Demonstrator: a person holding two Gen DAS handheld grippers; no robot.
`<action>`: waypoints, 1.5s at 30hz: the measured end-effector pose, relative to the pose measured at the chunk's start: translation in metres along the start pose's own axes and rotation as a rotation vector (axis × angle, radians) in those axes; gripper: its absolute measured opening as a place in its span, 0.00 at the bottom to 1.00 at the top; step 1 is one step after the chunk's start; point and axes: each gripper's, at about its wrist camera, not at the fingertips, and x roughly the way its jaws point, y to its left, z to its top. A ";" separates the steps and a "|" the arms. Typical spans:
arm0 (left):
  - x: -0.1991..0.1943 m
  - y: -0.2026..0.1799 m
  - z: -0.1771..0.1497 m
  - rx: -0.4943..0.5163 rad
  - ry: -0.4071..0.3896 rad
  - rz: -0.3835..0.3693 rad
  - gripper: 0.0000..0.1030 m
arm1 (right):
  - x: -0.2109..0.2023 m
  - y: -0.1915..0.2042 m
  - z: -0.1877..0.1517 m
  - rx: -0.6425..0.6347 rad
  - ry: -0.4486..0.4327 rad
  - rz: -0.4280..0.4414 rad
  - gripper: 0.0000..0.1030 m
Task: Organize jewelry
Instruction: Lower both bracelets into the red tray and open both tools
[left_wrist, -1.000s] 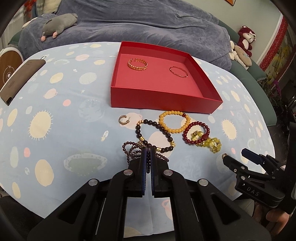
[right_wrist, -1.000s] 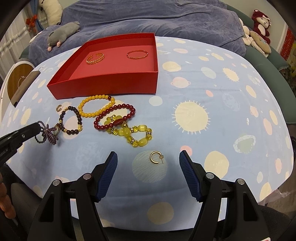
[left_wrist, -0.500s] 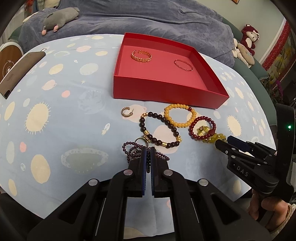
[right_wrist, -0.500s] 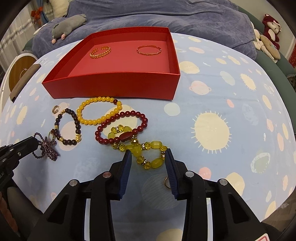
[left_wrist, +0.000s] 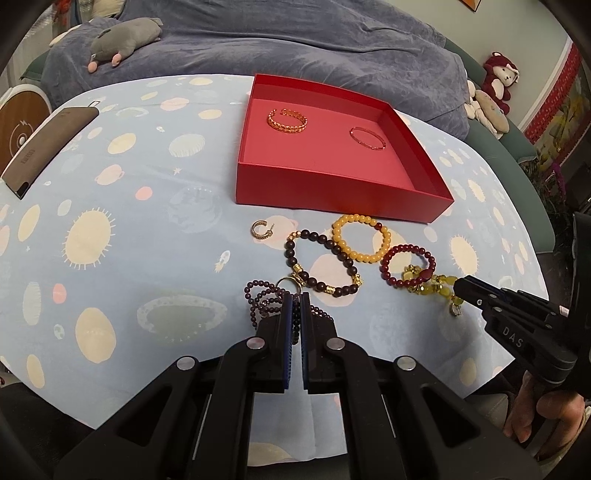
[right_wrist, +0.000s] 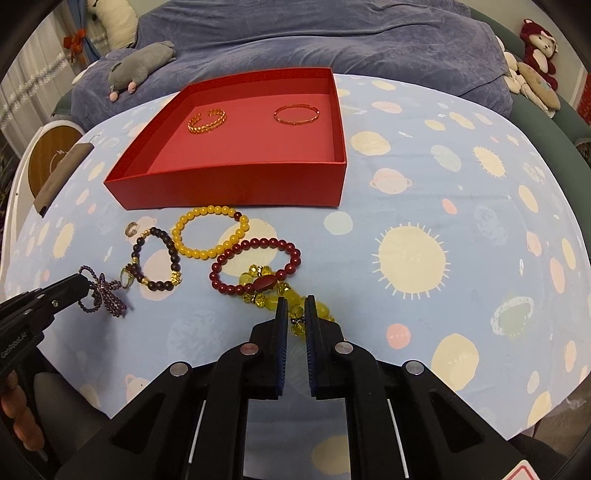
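My left gripper (left_wrist: 295, 301) is shut on a purple bead strand (left_wrist: 264, 301), also seen in the right wrist view (right_wrist: 105, 291). My right gripper (right_wrist: 295, 304) is shut on the yellow crystal bracelet (right_wrist: 266, 295), which shows in the left wrist view (left_wrist: 432, 286). A gold hoop earring (left_wrist: 456, 309) sits under the right gripper's tip. The red box (left_wrist: 332, 203) holds a gold bracelet (left_wrist: 287, 120) and a thin red bangle (left_wrist: 367, 137). A dark bead bracelet (left_wrist: 321, 262), an amber one (left_wrist: 361, 238), a dark red one (left_wrist: 406, 264) and a second earring (left_wrist: 260, 229) lie before the box.
A brown case (left_wrist: 44, 147) lies at the table's left edge. A blue-covered sofa with a grey plush (left_wrist: 122, 35) stands behind the table. Soft toys (left_wrist: 495, 88) sit at the back right. The right part of the tablecloth (right_wrist: 461, 221) is bare.
My right gripper moved forward over the gold earring onto the yellow bracelet and went from wide open to shut. My left gripper stayed shut on the purple strand.
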 end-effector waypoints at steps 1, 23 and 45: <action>-0.002 -0.001 0.001 0.002 -0.003 -0.001 0.03 | -0.005 -0.002 0.000 0.014 -0.003 0.011 0.08; -0.013 -0.010 0.114 0.148 -0.071 0.046 0.04 | -0.058 0.034 0.124 -0.036 -0.164 0.176 0.08; 0.104 -0.026 0.182 0.097 -0.038 0.084 0.37 | 0.058 -0.007 0.181 -0.001 -0.098 0.015 0.27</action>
